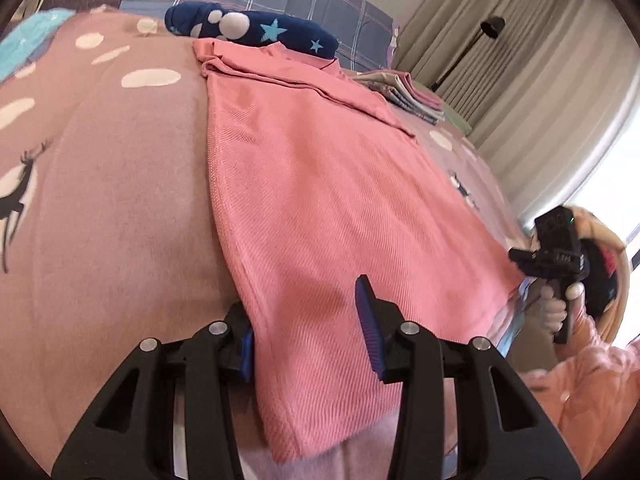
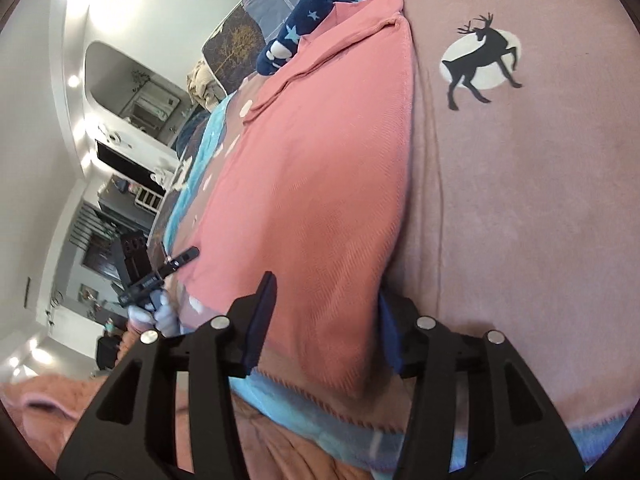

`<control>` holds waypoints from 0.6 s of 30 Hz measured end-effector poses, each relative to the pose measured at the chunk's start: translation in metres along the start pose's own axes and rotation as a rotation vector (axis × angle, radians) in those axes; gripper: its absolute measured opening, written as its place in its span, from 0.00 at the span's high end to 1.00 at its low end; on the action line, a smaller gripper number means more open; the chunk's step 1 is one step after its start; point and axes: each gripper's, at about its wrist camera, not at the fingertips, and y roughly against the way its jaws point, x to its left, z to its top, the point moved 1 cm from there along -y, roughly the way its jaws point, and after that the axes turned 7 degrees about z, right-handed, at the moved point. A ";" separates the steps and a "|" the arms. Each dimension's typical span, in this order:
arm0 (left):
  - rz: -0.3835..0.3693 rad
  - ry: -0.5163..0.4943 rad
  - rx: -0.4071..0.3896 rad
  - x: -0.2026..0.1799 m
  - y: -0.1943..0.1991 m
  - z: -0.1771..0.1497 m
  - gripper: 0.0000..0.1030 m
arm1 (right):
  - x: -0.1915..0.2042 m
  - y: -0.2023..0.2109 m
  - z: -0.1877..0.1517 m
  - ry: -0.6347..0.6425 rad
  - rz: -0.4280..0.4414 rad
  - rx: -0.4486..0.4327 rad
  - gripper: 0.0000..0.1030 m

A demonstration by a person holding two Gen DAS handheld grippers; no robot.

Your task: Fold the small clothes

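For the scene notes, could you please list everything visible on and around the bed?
Shirt: one, pink, flat on the blanket, sleeves folded in.
Blanket: one, dusty pink with white spots and black deer, covering the bed.
Soft item: one, navy with stars, beyond the shirt's collar.
Folded clothes: one stack, pinkish and grey, far right.
Floor lamp: one, black, by the curtains.
Curtains: beige, right.
Left gripper: black, blue pads, straddling the shirt's near left corner.
Right gripper: same, at the near right corner.
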 end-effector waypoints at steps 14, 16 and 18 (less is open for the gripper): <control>-0.015 0.078 -0.016 -0.003 -0.003 -0.001 0.69 | 0.003 -0.017 0.008 0.001 0.020 0.003 0.64; 0.025 0.095 -0.008 -0.006 -0.003 -0.002 0.94 | 0.002 -0.019 0.010 -0.010 -0.012 -0.011 0.86; 0.019 0.135 -0.010 -0.006 -0.001 -0.002 0.96 | -0.001 -0.013 0.011 -0.040 0.029 -0.038 0.94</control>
